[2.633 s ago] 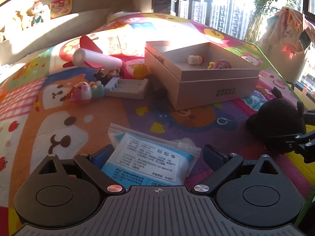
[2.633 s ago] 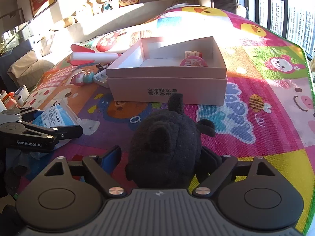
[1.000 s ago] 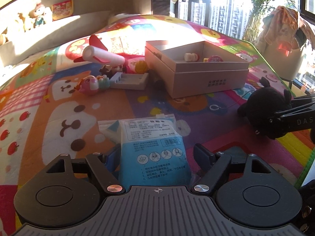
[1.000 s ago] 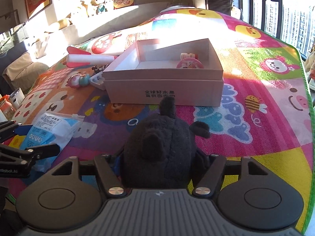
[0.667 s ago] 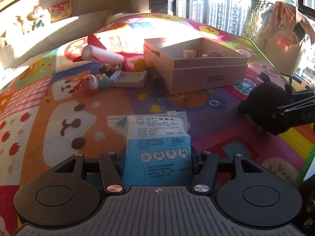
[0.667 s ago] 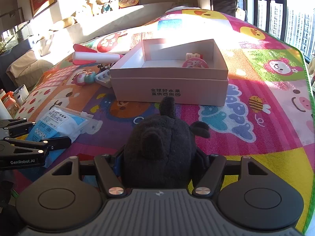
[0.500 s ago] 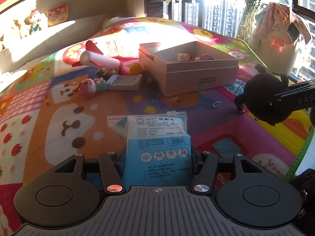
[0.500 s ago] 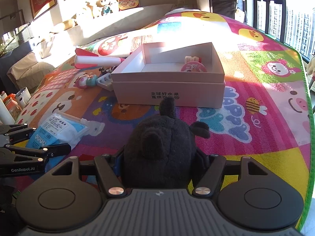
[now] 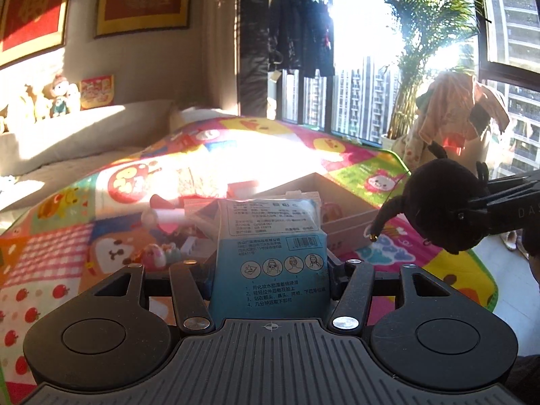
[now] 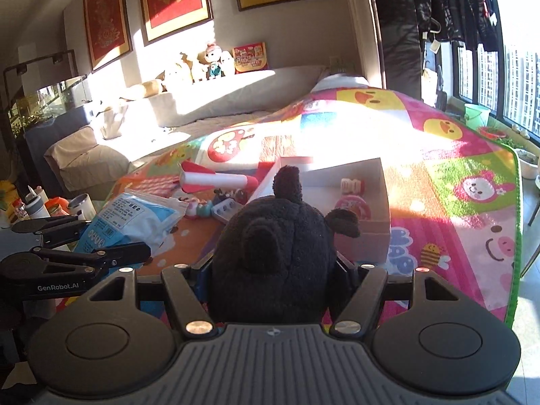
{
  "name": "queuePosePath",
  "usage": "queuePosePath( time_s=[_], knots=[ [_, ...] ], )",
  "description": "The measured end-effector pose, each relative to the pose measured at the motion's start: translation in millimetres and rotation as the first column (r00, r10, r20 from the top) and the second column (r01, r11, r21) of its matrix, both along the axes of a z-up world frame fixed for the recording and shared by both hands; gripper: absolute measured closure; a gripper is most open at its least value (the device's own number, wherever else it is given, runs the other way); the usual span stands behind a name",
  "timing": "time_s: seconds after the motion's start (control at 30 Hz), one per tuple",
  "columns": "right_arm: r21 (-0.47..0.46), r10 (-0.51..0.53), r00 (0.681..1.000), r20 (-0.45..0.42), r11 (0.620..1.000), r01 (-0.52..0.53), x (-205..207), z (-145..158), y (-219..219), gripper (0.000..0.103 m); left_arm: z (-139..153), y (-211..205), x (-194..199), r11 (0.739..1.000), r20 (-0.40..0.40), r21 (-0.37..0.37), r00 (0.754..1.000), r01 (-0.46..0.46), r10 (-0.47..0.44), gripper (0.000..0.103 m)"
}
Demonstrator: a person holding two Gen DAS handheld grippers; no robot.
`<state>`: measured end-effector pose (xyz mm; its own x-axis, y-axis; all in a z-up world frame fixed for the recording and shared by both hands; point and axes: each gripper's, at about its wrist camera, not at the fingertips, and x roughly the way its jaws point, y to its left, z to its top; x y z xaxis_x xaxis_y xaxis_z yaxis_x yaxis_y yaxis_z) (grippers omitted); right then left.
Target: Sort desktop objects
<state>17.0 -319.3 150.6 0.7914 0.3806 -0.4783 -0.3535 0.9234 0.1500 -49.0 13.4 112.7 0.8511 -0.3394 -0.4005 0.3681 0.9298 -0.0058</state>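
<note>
1. The left gripper (image 9: 270,270) is clamping a blue packet (image 9: 270,253), carrying it clear of the mat (image 9: 60,222).
2. The right gripper (image 10: 273,270) is squeezing a black plush toy (image 10: 276,249), likewise aloft.
3. Both are heading toward the open cardboard box (image 10: 371,236); the carry step appears underway.
4. Next, each load needs positioning over the box before the jaws are opening.

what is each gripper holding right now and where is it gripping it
Left gripper pinches the blue packet by its lower sides; right gripper squeezes the black plush toy around its body.
</note>
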Motion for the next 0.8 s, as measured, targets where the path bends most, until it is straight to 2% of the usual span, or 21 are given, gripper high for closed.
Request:
queuePosePath(
  time_s=[0.2, 0.43, 0.5, 0.57, 0.6, 0.63, 0.73, 0.8],
  knots=[
    [0.002, -0.002, 0.996, 0.087, 1.000, 0.001, -8.4, 26.0, -6.1, 0.036, 37.9, 6.7, 39.4, 0.995, 0.053, -0.093, 0.998, -0.027, 0.032, 0.042],
    [-0.001, -0.008, 0.993, 0.121, 1.000, 0.008, -6.9, 32.4, -20.6, 0.036, 59.9, -20.1, 124.3, 0.991, 0.026, -0.131, 0.999, 0.026, -0.023, 0.042],
    [0.006, -0.021, 0.995, 0.100, 1.000, 0.021, 2.0, 28.5, -24.6, 0.036, 57.2, -36.7, 150.2, 0.988, 0.019, -0.145, 0.999, 0.050, -0.048, 0.041],
    [0.020, -0.036, 0.998, 0.055, 0.999, 0.035, 16.8, 19.7, -29.2, 0.036, 50.7, -51.3, 173.0, 0.984, 0.000, -0.159, 0.997, 0.079, -0.080, 0.030],
    [0.022, -0.042, 0.998, 0.035, 0.999, 0.041, 22.4, 16.5, -30.7, 0.036, 45.9, -56.6, 181.8, 0.983, -0.014, -0.162, 0.996, 0.087, -0.090, 0.019],
    [0.020, -0.051, 0.999, 0.009, 0.999, 0.051, 29.3, 10.9, -31.7, 0.036, 39.9, -59.1, 187.6, 0.983, -0.027, -0.165, 0.996, 0.081, -0.087, 0.014],
    [-0.001, -0.066, 0.997, -0.045, 0.998, 0.066, 41.0, -3.3, -33.6, 0.036, 18.5, -51.5, 184.7, 0.983, -0.065, -0.173, 0.995, 0.069, -0.082, 0.009],
    [-0.010, -0.067, 0.996, -0.066, 0.998, 0.066, 44.3, -10.3, -35.6, 0.036, -1.0, -41.5, 170.6, 0.989, -0.084, -0.138, 0.994, 0.052, -0.064, 0.008]
  ],
)
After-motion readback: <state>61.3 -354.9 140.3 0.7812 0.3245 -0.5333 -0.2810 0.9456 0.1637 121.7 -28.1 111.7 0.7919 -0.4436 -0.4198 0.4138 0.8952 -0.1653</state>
